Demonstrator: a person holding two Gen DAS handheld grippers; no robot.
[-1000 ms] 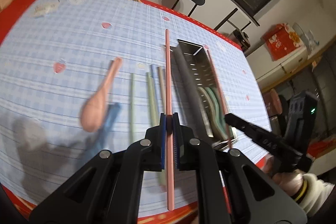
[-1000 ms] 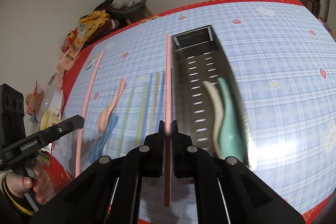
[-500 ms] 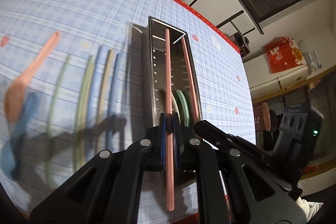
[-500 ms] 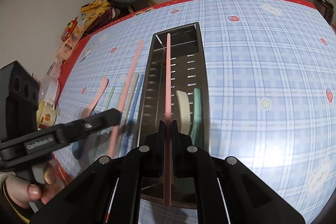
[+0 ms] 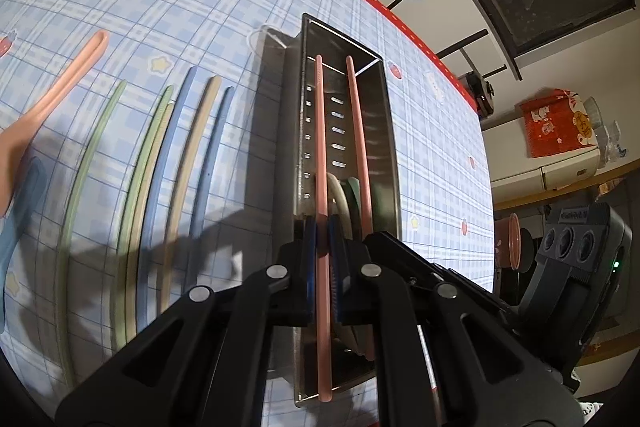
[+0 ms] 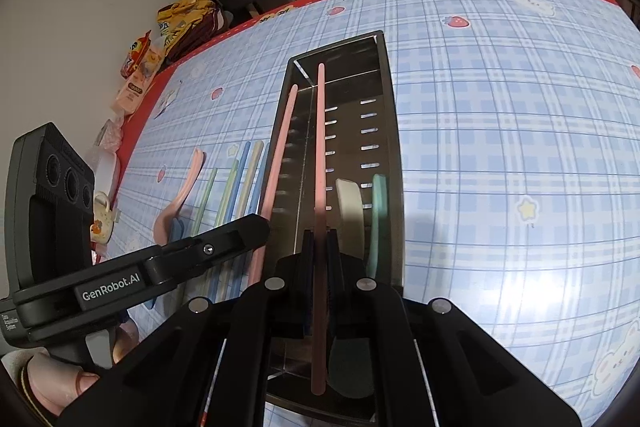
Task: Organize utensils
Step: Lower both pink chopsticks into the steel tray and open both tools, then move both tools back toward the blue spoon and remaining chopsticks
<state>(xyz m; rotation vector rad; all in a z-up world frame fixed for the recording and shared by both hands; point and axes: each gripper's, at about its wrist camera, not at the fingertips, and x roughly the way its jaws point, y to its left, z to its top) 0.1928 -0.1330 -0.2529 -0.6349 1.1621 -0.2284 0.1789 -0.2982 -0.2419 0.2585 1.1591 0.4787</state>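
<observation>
Each gripper holds one pink chopstick lengthwise over the long metal tray [image 5: 387,131] [image 6: 394,131]. My left gripper [image 5: 321,239] is shut on the left pink chopstick [image 5: 320,131], near the tray's left wall. My right gripper [image 6: 320,241] is shut on the other pink chopstick [image 6: 320,147], just to its right. In the right wrist view the left gripper [image 6: 256,227] comes in from the left with its chopstick [image 6: 280,147]. A cream spoon [image 6: 350,207] and a green spoon [image 6: 378,211] lie in the tray's near half.
Several green, blue and beige chopsticks [image 5: 160,163] lie side by side on the blue checked cloth left of the tray. Further left lie a pink spoon [image 5: 68,83] and a blue spoon [image 5: 16,203]. Snack packets [image 6: 160,39] sit at the table's far-left edge.
Both grippers moved from the table left of the tray to over it and came lower. The two pink chopsticks now hang side by side along the tray.
</observation>
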